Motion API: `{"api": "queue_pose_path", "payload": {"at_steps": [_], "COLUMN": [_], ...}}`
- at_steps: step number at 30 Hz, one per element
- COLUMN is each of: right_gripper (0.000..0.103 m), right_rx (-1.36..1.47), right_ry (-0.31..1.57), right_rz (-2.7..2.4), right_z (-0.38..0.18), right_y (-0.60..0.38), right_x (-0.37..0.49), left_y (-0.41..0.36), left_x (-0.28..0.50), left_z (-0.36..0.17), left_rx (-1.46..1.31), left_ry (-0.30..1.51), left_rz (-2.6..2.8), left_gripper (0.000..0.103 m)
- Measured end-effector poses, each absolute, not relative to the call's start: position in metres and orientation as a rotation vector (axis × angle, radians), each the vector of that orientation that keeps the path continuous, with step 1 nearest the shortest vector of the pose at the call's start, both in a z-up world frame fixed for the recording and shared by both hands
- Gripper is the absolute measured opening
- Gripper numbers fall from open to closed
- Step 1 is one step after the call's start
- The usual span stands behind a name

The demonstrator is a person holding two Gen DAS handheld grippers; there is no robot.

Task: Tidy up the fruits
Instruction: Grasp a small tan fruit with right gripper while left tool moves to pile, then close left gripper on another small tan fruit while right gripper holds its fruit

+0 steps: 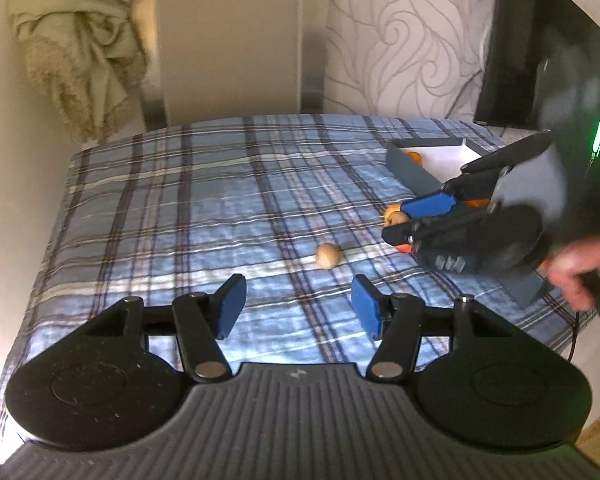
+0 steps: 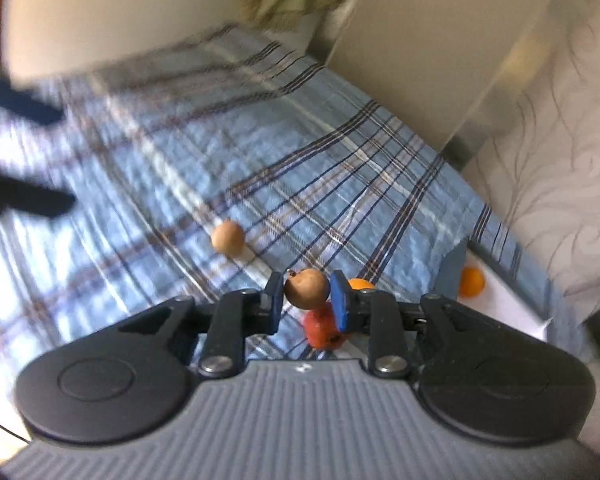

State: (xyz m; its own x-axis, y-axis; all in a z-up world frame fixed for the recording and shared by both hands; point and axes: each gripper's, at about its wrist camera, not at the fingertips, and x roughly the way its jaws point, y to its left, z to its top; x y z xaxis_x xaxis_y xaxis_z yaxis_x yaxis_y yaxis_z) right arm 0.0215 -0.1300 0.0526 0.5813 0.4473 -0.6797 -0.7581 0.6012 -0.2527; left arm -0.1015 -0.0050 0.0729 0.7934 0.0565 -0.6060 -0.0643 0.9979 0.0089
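Between the right tool (image 2: 306, 300) pads, brown fruit (image 2: 306, 289) clamped, left tool (image 1: 298, 306) wide open, empty, tan fruit (image 1: 328, 255) just ahead

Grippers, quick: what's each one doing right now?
Left gripper: open, holding nothing.
Right gripper: closed on a small round brown fruit.

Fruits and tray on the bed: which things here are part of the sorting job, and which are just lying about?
Job:
brown fruit in right gripper
loose brown fruit
red fruit
orange fruit in tray
left gripper, open

Lying about:
plaid bedspread
bundled cloth
black screen
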Motion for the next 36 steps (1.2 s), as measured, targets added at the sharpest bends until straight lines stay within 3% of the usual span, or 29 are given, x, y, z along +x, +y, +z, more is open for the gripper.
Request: {"api": "queue_pose_path", "payload": {"at_steps": [7, 20, 31, 33, 36], "right_gripper": [0.029, 0.029, 0.029, 0.029, 0.029], "right_rx": [0.036, 0.004, 0.000, 0.004, 0.019], "right_ry": [0.897, 0.850, 0.852, 0.845, 0.838], "right_rz": [0.787, 0.724, 0.663, 0.656, 0.648], "right_z": [0.082, 0.112, 0.112, 0.114, 0.114], "right_y": [-0.189, -0.222, -0.239, -0.241, -0.246], "right_x": [0.041, -0.004, -0.015, -0.015, -0.015], "left_y": [-0.016, -0.011, -0.006, -0.006, -0.004], "left_x": [-0.073, -0.011, 0.008, 0.009, 0.007], "left_z": [0.052, 0.018, 0.005, 0.005, 0.005], "left_rx": [0.024, 0.009, -0.026, -0.025, -0.029], "left_ry": [0.674, 0.688, 0.713, 0.712, 0.713], "left_rz": [0.023, -0.014, -0.054, -0.057, -0.055], "left_gripper": [0.064, 0.062, 0.038, 0.029, 0.026]}}
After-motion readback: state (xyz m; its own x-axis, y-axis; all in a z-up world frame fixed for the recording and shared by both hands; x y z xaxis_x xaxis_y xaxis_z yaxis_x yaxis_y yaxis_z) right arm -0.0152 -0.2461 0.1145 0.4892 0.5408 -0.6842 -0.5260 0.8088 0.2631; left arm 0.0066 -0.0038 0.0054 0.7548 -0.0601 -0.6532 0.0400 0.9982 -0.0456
